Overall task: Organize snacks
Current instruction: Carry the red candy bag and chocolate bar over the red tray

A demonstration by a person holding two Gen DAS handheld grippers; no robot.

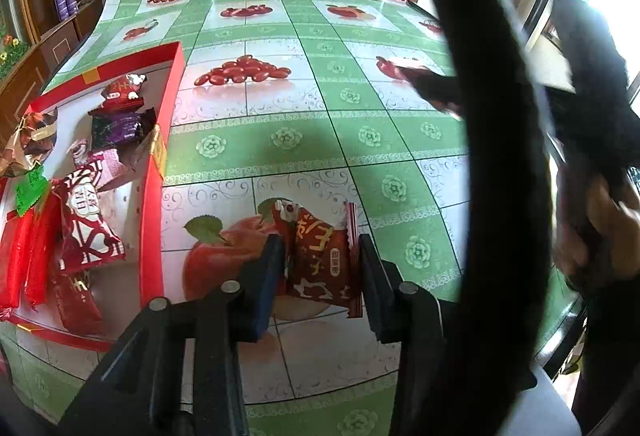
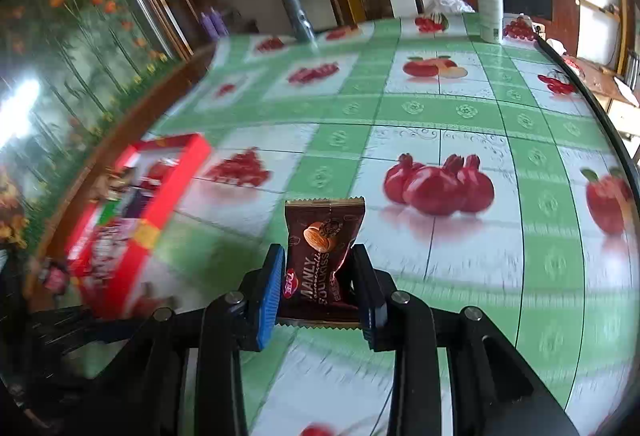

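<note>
Red snack pkt (image 1: 318, 256) pinched in L gripper (image 1: 320, 272); R gripper (image 2: 318, 284) clamps brown pkt (image 2: 322, 260), view blurry.

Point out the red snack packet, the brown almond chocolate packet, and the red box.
red snack packet (image 1: 318, 256), left wrist view, middle of wrapper front.
brown almond chocolate packet (image 2: 320, 248), right wrist view, printed front.
red box (image 1: 154, 192), left wrist view, right outer wall.
</note>
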